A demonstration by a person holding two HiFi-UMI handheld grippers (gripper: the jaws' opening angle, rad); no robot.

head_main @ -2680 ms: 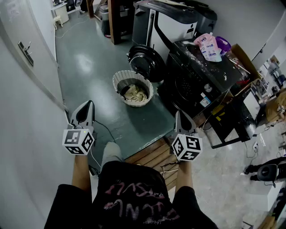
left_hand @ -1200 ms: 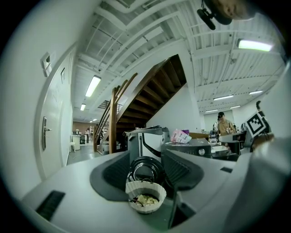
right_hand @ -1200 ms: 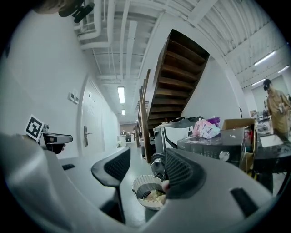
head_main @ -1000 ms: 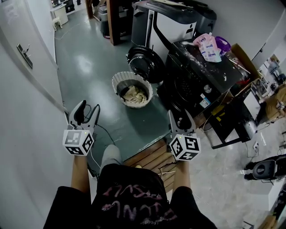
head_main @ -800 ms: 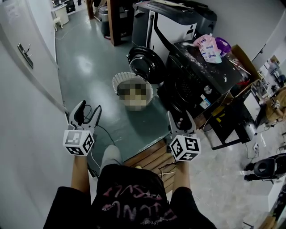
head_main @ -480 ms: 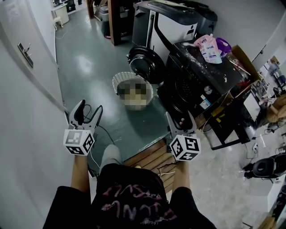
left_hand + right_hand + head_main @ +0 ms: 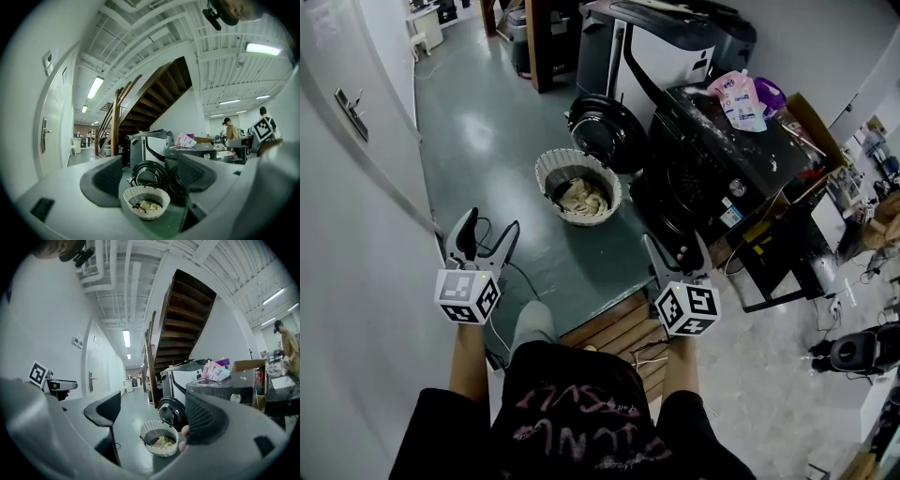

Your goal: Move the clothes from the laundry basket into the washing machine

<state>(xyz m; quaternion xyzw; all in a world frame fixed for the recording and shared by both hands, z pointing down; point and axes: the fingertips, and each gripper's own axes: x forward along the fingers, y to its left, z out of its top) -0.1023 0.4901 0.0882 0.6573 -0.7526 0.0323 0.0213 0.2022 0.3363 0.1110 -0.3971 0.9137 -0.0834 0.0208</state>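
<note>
A white round laundry basket point(image 7: 577, 186) stands on the green floor with light-coloured clothes point(image 7: 584, 197) in it. Right behind it is the black washing machine point(image 7: 712, 159), its round door point(image 7: 605, 127) swung open. My left gripper point(image 7: 487, 234) and right gripper point(image 7: 677, 251) are held level, well short of the basket. Both have just been opening their jaws and stand open with nothing between them. The basket point(image 7: 146, 201) shows low between the left gripper's fingers point(image 7: 105, 180). In the right gripper view the basket point(image 7: 159, 438) also sits between the pads point(image 7: 204, 420).
A white wall with a door point(image 7: 356, 103) runs along the left. A wooden pallet point(image 7: 619, 328) lies by the person's feet, a cable point(image 7: 520, 272) on the floor. A pink bag point(image 7: 736, 98) sits on the washer. A person point(image 7: 287, 345) stands far right.
The jaws of both grippers have spread wider apart. Both hands stay where they were, and the basket has not moved.
</note>
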